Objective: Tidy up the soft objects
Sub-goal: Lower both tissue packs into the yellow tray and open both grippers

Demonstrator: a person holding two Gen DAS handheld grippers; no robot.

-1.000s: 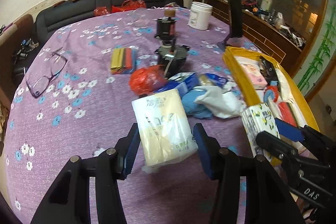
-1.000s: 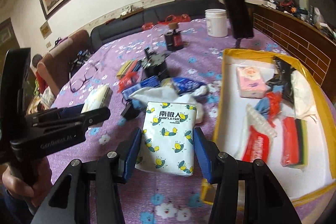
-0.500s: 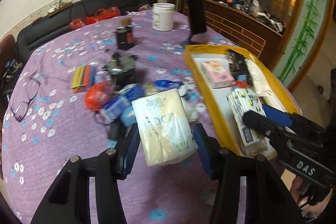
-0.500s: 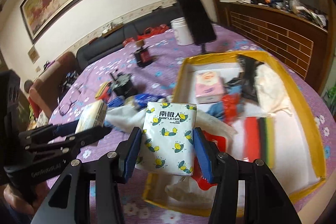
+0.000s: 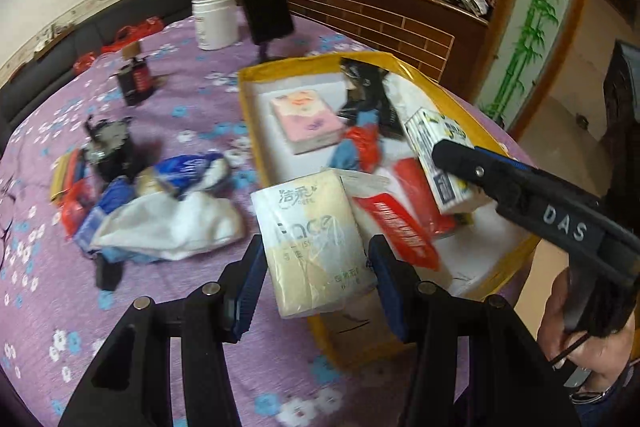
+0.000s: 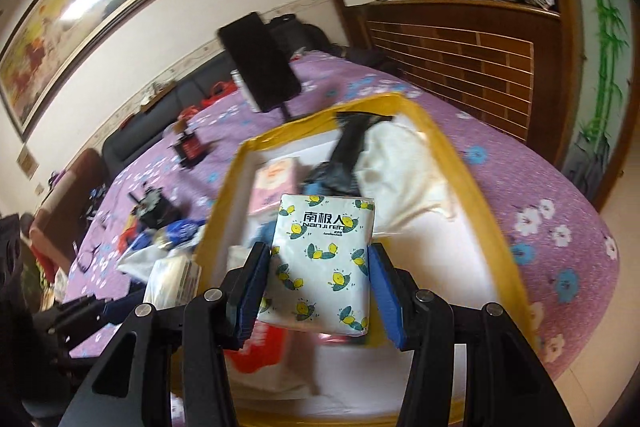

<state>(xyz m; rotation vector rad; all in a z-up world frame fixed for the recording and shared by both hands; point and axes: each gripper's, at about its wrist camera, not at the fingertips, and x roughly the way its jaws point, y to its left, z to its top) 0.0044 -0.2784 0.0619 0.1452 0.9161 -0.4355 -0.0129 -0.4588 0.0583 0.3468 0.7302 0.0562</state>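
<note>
While angled downward over the tray (image 6: 460,163), both tongs clamp tissue packs.

Soft indoor daylight; motion blur; fisheye edges dark, warped.

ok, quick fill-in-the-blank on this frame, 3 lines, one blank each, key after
1. The left tool grips a cream tissue pack printed with the word ____.
2. The right tool grips a white pack patterned with yellow ____.
3. The tray on the purple cloth has a ____ rim.

Missing words: Face; bees; yellow
</note>
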